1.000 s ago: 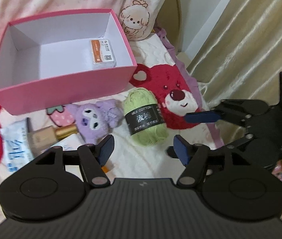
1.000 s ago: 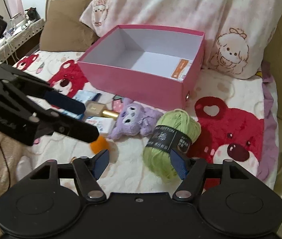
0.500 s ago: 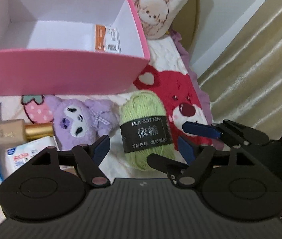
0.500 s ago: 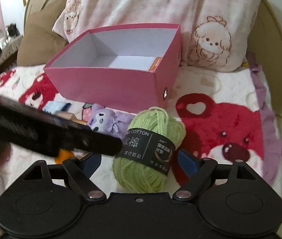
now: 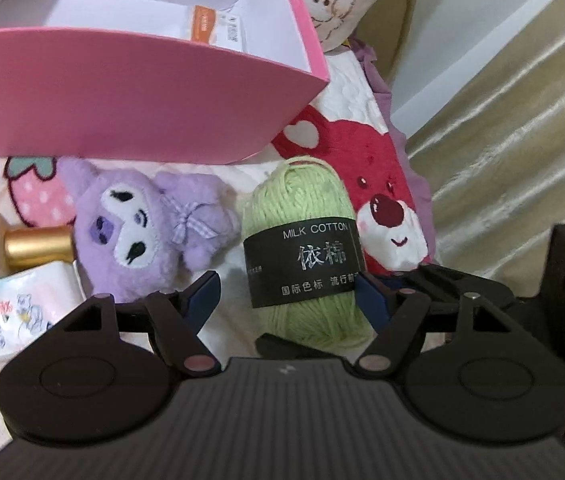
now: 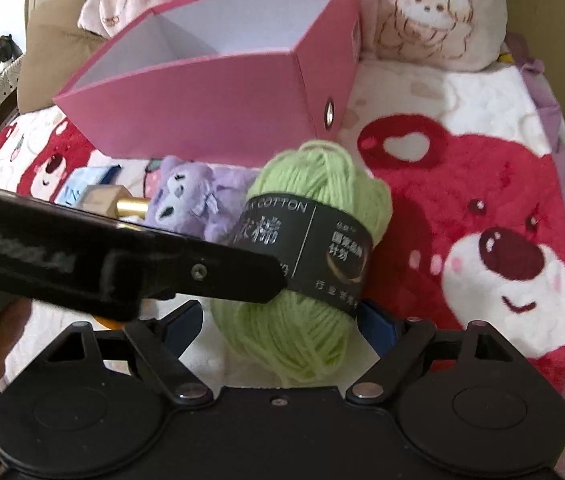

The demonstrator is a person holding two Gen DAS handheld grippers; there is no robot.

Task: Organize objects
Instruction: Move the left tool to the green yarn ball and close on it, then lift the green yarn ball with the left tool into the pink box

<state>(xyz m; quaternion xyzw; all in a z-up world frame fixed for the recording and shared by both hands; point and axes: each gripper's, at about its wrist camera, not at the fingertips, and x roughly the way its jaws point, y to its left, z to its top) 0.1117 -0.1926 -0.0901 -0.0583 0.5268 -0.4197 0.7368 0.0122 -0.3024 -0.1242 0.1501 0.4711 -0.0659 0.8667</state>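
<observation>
While the green yarn ball lies on the plush bedspread in front of the pink cardboard box, both tools crowd around it. The yarn is a soft, oblong skein of loose strands wrapped by a glossy black paper band printed "MILK COTTON". Just beside it on its left sits a fuzzy purple plush toy with a gingham bow, then a gold-capped bottle and a soft tissue pack. The box is smooth and rigid, white inside, with an orange-labelled white packet on its floor and a metal eyelet in one end wall. The fleecy bedspread carries a red bear print.

The left hand-held gripper is spread wide, its blue-padded fingers on either side of the skein's near end, clamping nothing. The right hand-held gripper is likewise released and wide, straddling the skein; whether its pads touch the wool I cannot tell. In the right wrist view, one black finger of the left tool lies across the band.
</observation>
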